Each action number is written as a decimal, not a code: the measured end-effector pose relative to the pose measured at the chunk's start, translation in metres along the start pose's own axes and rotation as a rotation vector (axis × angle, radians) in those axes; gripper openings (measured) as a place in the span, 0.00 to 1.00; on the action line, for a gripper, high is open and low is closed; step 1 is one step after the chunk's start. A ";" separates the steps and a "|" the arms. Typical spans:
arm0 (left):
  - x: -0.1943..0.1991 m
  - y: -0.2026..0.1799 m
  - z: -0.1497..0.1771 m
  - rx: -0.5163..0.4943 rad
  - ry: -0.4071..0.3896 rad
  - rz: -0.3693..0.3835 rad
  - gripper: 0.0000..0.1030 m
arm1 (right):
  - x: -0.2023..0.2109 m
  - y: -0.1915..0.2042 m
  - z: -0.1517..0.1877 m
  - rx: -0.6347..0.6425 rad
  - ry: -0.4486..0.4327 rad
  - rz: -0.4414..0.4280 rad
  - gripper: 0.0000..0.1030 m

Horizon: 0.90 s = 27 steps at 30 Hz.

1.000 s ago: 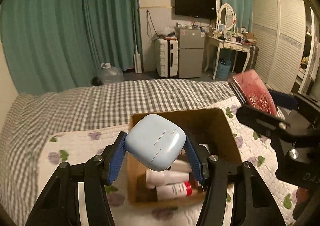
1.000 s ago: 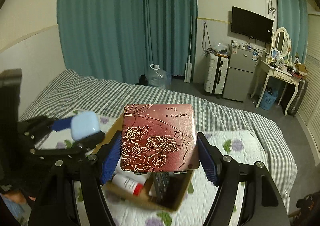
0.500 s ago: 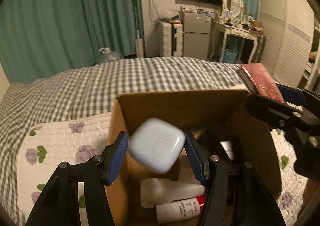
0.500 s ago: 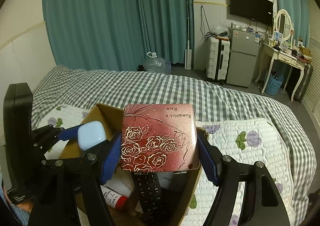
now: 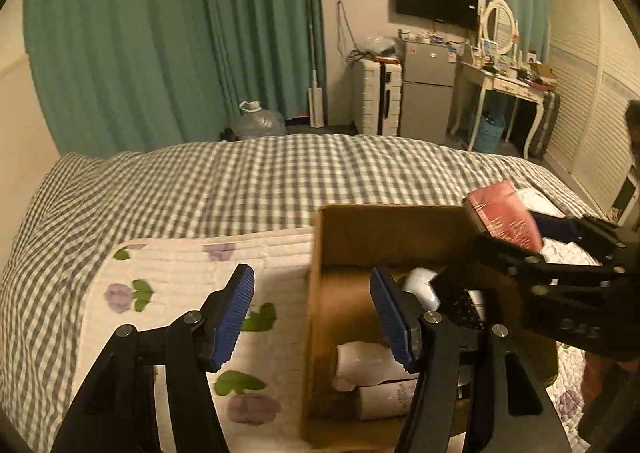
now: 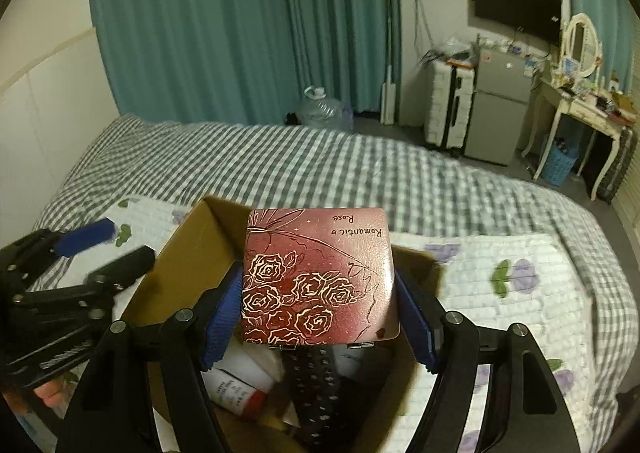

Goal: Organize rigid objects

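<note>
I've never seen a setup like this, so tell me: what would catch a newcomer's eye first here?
Probably the dark red tin with gold roses, clamped in the right gripper just above an open cardboard box on the bed. Inside the box lie a black remote control and white bottles. To the left, the left gripper is opening with nothing between its blue pads.

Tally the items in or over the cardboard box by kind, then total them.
White tubes: 2
Remote control: 1
Pale rounded case: 1
Red rose box, gripped by the right tongs over the cardboard box: 1
Total: 5 visible; more may lie hidden.
</note>
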<state>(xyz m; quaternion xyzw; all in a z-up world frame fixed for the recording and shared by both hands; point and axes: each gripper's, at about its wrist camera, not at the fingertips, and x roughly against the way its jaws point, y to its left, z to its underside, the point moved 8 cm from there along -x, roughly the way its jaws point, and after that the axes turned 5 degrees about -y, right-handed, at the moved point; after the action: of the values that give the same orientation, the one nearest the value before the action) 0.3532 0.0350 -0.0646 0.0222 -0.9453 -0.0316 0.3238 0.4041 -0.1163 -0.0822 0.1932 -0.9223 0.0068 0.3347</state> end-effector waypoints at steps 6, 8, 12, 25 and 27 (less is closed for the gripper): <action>-0.004 0.019 0.009 0.020 0.014 -0.023 0.61 | -0.038 0.031 0.007 0.054 0.053 -0.029 0.70; -0.004 0.021 0.013 0.026 0.016 -0.020 0.61 | -0.048 0.039 0.009 0.046 0.054 -0.032 0.70; -0.005 0.024 0.018 0.033 0.025 -0.020 0.61 | -0.052 0.042 0.012 0.046 0.052 -0.029 0.71; 0.062 -0.017 -0.009 0.006 -0.060 0.028 0.66 | 0.068 0.001 -0.007 0.040 -0.069 0.099 0.76; 0.087 -0.022 -0.017 0.018 -0.087 0.044 0.67 | 0.092 -0.002 -0.009 0.047 -0.078 0.131 0.76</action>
<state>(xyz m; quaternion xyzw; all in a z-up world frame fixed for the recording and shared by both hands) 0.2953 0.0066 0.0001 0.0027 -0.9591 -0.0169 0.2827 0.3456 -0.1495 -0.0184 0.1406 -0.9448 0.0427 0.2928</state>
